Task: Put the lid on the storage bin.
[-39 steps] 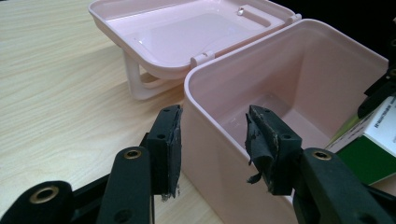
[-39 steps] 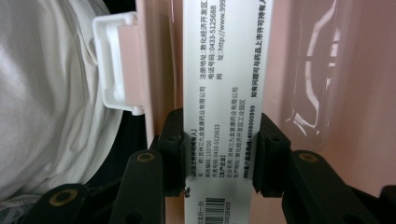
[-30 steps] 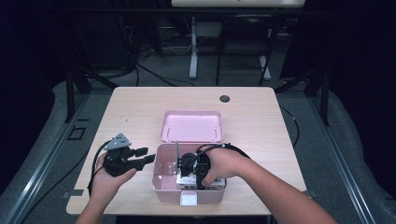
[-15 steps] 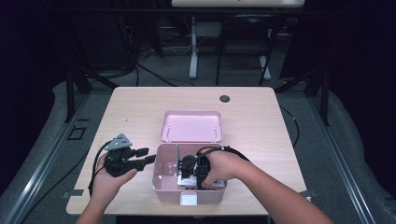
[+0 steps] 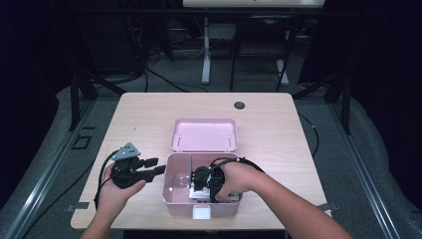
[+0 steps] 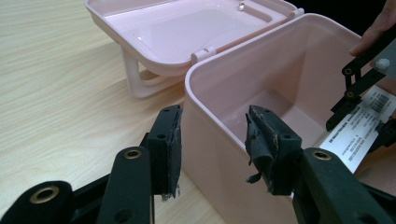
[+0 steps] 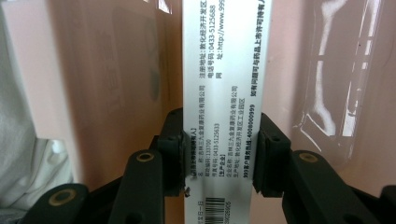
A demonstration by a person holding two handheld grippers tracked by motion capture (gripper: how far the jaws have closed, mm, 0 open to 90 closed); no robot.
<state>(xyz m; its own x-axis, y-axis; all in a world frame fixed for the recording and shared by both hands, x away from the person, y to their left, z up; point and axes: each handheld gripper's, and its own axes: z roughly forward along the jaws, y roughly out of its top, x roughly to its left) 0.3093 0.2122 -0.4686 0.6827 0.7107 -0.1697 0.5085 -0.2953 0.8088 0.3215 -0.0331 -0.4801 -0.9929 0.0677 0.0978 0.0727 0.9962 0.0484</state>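
We've got the right hand-held gripper [image 7: 219,154] clamped on a white printed carton [image 7: 219,93], down inside the pink box [image 5: 171,196] at lower centre of the high view. Left hand-held gripper [image 6: 212,140] sits wide open, straddling the box's near wall without pinching it. Best bet, we reckon: keep the carton upright, lower it straight, and let go only once it's resting on the bottom.

A pale wooden table [image 5: 278,124] carries an open pink box [image 5: 171,194].
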